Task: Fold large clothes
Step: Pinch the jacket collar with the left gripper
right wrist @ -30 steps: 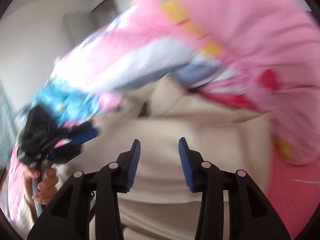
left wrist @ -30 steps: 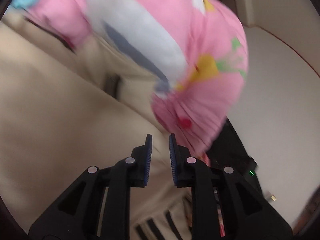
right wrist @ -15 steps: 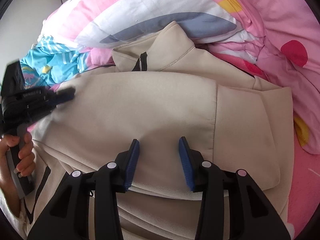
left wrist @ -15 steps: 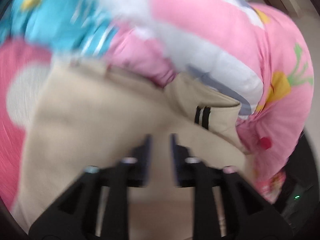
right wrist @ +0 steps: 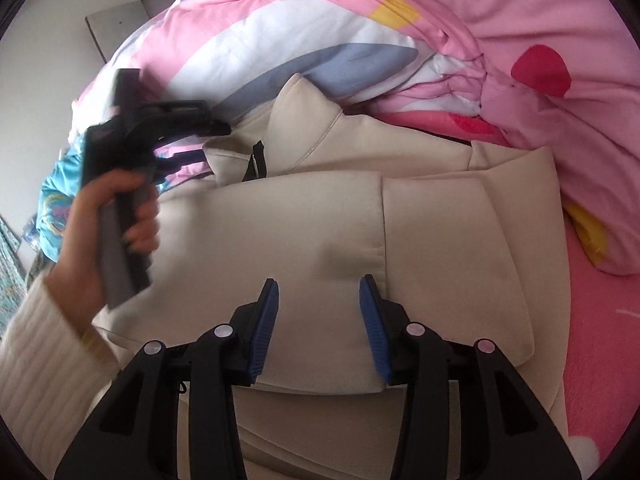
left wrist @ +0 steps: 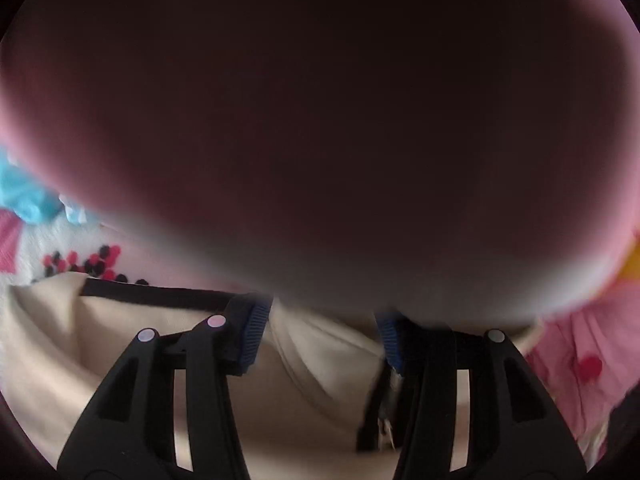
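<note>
A cream zip-neck sweatshirt (right wrist: 320, 216) lies partly folded on the bed, collar toward the duvet. My right gripper (right wrist: 319, 304) is open and empty, just above its folded front. My left gripper (left wrist: 320, 320) is open right at the collar, with cream fabric (left wrist: 320, 352) and the black zipper (left wrist: 374, 408) between and below its fingers. In the right wrist view the left gripper (right wrist: 208, 122) is held in a hand at the collar's left side. A dark pink mass of bedding (left wrist: 320, 120) presses close to the left camera and hides most of that view.
A pink, white and blue duvet (right wrist: 360, 28) is bunched behind the collar. A pink sheet (right wrist: 592, 340) lies to the right. Blue patterned cloth (right wrist: 52, 200) lies at the left. A white wall (right wrist: 40, 40) stands beyond the bed.
My left gripper has moved forward to the collar and into the bedding, and its jaws have opened wider. My right gripper has stayed open over the sweatshirt.
</note>
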The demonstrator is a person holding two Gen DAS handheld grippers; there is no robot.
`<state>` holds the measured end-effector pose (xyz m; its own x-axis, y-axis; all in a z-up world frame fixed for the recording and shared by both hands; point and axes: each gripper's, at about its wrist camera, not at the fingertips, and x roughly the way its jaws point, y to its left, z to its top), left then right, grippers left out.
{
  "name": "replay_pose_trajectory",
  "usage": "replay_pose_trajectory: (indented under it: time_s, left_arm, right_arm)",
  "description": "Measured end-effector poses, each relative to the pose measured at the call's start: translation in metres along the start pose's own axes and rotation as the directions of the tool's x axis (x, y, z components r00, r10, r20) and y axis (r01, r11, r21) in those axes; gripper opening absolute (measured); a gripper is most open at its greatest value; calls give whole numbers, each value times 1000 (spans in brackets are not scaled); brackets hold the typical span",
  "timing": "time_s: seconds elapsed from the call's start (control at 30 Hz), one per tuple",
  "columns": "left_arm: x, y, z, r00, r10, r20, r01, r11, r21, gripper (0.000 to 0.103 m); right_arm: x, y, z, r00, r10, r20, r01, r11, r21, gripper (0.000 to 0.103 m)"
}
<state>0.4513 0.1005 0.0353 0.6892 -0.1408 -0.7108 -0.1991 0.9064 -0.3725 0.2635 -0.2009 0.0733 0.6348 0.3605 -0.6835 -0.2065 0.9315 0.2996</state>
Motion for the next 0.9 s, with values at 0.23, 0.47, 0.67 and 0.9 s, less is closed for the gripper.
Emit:
replay_pose_trajectory:
  time_s: [0.23, 0.47, 0.67, 0.9]
  left_arm:
    - [-40, -21, -23, 987, 132, 92, -149, 963, 224, 8]
    - [-143, -28, -88, 985, -7, 173, -66, 907, 415, 8]
    - [-145, 28, -149, 983, 46, 176, -125, 874, 470, 8]
    - [-100, 52, -147, 997, -71, 12, 64, 944, 322, 9]
  right_arm:
    - [-9, -8, 1, 999, 5, 53, -7, 999, 38, 42]
    - [-47, 3, 5, 966, 50, 253, -45, 999, -26, 42]
    - [-61, 18, 2, 942, 26, 333, 8, 995, -102, 42]
    - [-77, 14, 6, 926, 45, 375, -13, 996, -88, 43]
